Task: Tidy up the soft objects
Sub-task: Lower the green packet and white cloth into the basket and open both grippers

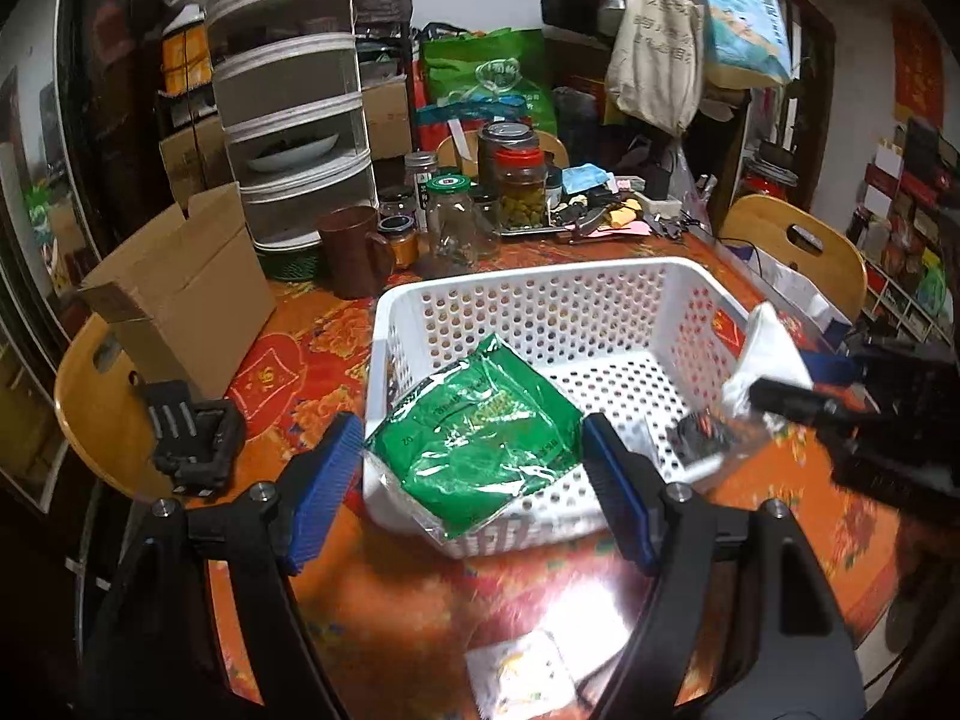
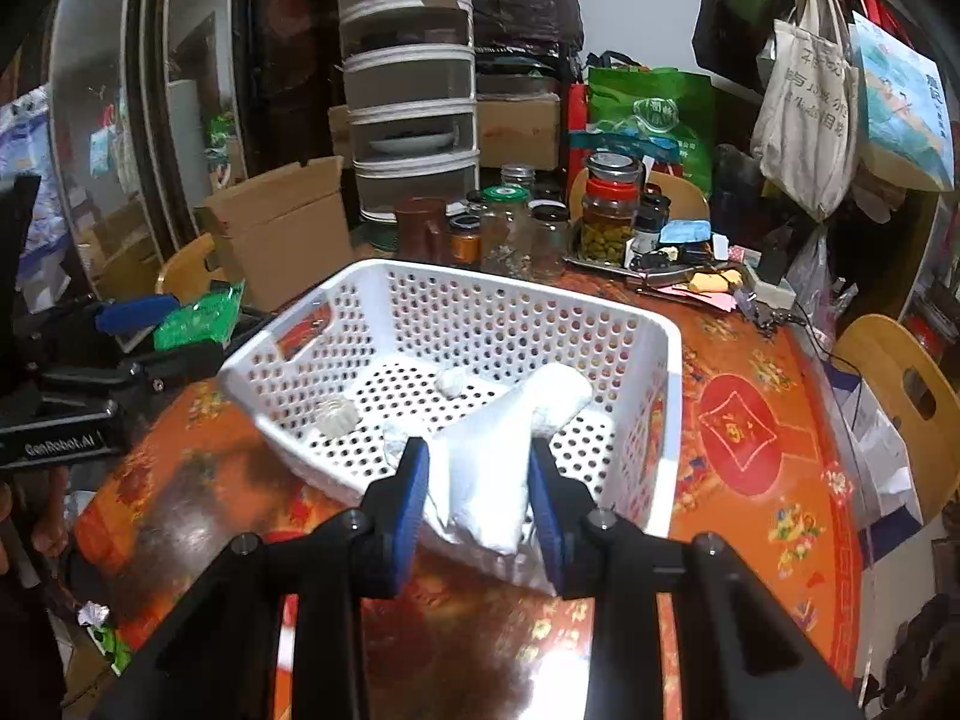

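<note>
The left gripper's (image 1: pixel 474 474) blue ribbed pads (image 1: pixel 321 489) sit nearest the lens, spread wide, with a flat green plastic-wrapped packet (image 1: pixel 480 444) between them. The packet lies tilted over the near rim of the white perforated plastic basket (image 1: pixel 540 300), part inside and part overhanging the edge. I cannot tell whether the pads touch it; there seems to be a gap on both sides, so this reads as a packet let go or about to be.

In the right wrist view, the right gripper (image 2: pixel 480 510) has its blue pads pressed against both sides of a white crinkled soft pouch (image 2: pixel 498 462), holding it over the basket's near wall (image 2: pixel 288 450), with the pouch's far end reaching into the basket. Small pale lumps (image 2: pixel 336 414) already rest on the basket floor.

So the step in hand looks like loading: both soft items are at the basket and neither is fully settled. The next move probably calls for the right gripper to carry the pouch past the rim before parting its pads, and for the green packet to be nudged fully inside so it does not slide out.

Around the basket lies an orange floral tablecloth (image 2: pixel 750 480), with glass jars (image 1: pixel 522 192), a brown mug (image 1: pixel 354 252) and a cardboard box (image 1: pixel 186 300) behind.
</note>
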Demonstrator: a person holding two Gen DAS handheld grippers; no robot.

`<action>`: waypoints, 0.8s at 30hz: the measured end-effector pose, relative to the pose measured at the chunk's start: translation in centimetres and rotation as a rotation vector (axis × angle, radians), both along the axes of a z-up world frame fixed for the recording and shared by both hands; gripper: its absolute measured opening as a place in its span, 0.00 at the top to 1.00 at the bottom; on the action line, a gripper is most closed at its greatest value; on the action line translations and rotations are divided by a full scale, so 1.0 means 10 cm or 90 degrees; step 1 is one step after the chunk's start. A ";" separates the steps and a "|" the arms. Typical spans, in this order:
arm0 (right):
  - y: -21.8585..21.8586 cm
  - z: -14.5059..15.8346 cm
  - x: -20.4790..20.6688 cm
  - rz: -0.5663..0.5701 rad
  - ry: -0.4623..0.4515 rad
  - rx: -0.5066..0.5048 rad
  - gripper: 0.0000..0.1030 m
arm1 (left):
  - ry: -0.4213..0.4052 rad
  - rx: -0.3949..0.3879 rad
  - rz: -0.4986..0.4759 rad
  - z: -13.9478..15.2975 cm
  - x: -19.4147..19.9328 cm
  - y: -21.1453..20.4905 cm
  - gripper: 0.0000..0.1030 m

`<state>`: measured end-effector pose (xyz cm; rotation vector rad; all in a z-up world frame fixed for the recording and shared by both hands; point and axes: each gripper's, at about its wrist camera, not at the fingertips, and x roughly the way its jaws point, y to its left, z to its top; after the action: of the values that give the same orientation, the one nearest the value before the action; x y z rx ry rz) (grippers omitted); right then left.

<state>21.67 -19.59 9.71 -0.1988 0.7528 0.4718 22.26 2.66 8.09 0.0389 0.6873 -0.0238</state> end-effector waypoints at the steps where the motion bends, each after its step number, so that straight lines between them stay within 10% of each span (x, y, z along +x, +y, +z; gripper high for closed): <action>1: 0.02 -0.03 0.06 0.000 0.003 -0.004 0.69 | 0.007 0.004 0.002 -0.02 0.10 -0.02 0.30; 24: 0.17 -0.56 0.71 -0.031 0.061 -0.045 0.67 | 0.125 0.005 0.034 -0.79 1.23 -0.15 0.29</action>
<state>28.79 -17.93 4.13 -0.2242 0.8666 0.4108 34.55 1.15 0.15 0.0259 0.8845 0.0259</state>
